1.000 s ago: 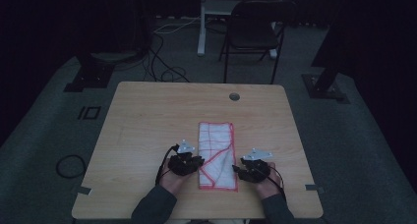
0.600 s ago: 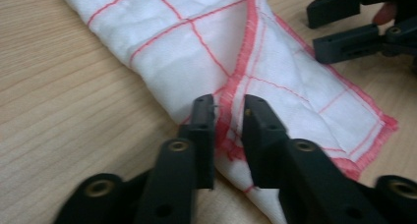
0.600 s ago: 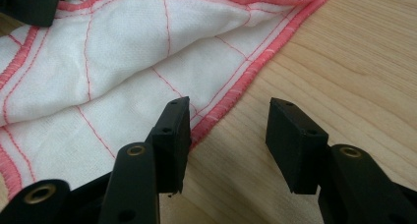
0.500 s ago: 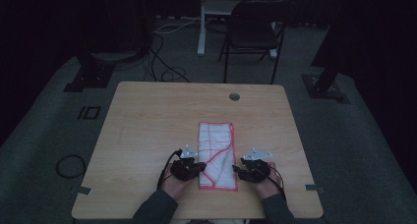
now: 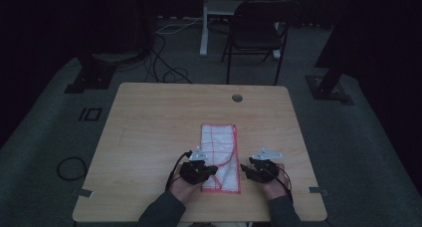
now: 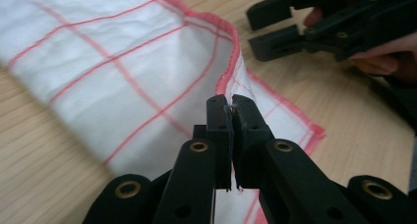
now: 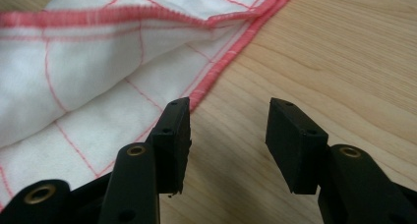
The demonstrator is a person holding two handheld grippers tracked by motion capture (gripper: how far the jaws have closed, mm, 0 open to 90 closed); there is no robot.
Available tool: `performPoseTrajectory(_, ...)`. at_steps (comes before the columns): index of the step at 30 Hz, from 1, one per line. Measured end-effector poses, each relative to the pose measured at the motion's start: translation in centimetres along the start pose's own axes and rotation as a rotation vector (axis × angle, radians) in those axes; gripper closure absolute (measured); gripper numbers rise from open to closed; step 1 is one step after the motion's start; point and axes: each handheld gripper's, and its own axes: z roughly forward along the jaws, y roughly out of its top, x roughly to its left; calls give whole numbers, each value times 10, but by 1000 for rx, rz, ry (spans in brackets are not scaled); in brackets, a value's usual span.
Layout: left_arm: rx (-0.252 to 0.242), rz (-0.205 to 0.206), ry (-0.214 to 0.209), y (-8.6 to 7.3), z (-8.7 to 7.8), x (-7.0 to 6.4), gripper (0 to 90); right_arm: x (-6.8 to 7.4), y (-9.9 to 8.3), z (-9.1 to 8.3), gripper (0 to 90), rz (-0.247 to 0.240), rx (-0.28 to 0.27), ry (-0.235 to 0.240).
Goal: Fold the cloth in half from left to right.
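pinching the cloth (image 6: 123,81) hem, left tongs (image 6: 230,106) clamped tight, right tongs (image 7: 228,130) gaping wide beside its edge

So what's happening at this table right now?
A person is working a white cloth with red grid lines on a wooden table, a gripper in each hand. The left gripper has its jaws pinched shut on a red-hemmed edge of the cloth, lifting a fold. The right gripper sits open just off the cloth's near right edge, one jaw over the hem, gripping nothing.
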Motion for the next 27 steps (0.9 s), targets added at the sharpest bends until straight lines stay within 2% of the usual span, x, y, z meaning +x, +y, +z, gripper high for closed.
performPoseTrajectory(12, 21, 52, -66, 7, 19, -25, 875, -7, 0, -3, 521, 28, -12, -22)
performPoseTrajectory(15, 18, 51, -82, 8, 21, -29, 874, -9, 0, -4, 523, 40, -23, -28)
performPoseTrajectory(18, 25, 59, -90, 7, 23, -31, 868, -11, 2, -6, 523, 42, -36, -37)
performPoseTrajectory(21, 16, 64, -106, 6, 21, -32, 825, -12, 5, -8, 522, 49, -47, -47)
performPoseTrajectory(27, -2, 80, -110, 8, 12, -31, 780, -11, 12, -10, 521, 39, -66, -51)
